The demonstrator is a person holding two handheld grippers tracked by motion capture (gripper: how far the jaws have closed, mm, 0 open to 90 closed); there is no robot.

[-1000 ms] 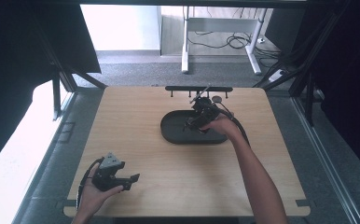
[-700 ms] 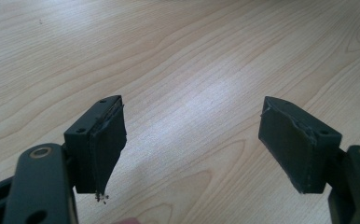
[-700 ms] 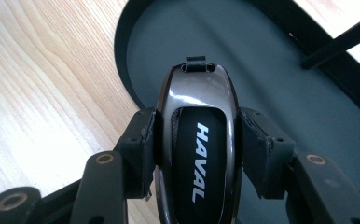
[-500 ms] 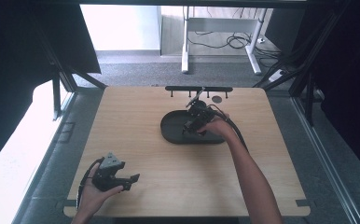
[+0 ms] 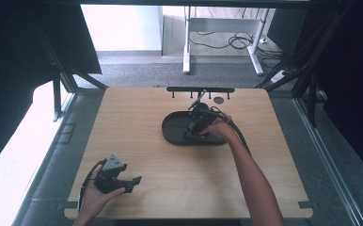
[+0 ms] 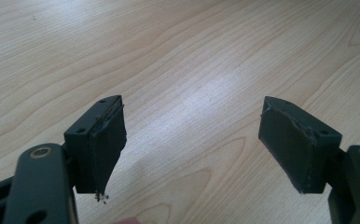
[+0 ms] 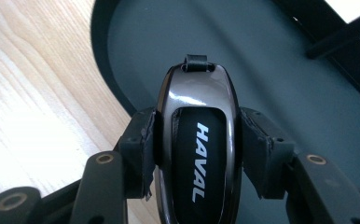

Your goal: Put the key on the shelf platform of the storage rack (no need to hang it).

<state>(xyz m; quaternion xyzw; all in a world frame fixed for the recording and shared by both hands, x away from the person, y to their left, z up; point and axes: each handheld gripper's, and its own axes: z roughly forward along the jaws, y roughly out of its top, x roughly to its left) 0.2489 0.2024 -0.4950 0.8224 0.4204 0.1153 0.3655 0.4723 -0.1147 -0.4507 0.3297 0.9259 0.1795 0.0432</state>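
Light wood table (image 5: 170, 188) on grey carpet, desk legs and cables beyond. Right gripper (image 7: 197, 140) clamps a glossy HAVAL key fob (image 7: 197, 154) over the dark oval tray (image 5: 175, 134) mid-table. Left gripper (image 6: 192, 149) near front edge, jaws spread, nothing between

A glossy dark key fob (image 7: 196, 140) with white "HAVAL" lettering, a dark grey tray (image 7: 280, 84), a pale wood-grain table (image 6: 178, 60).
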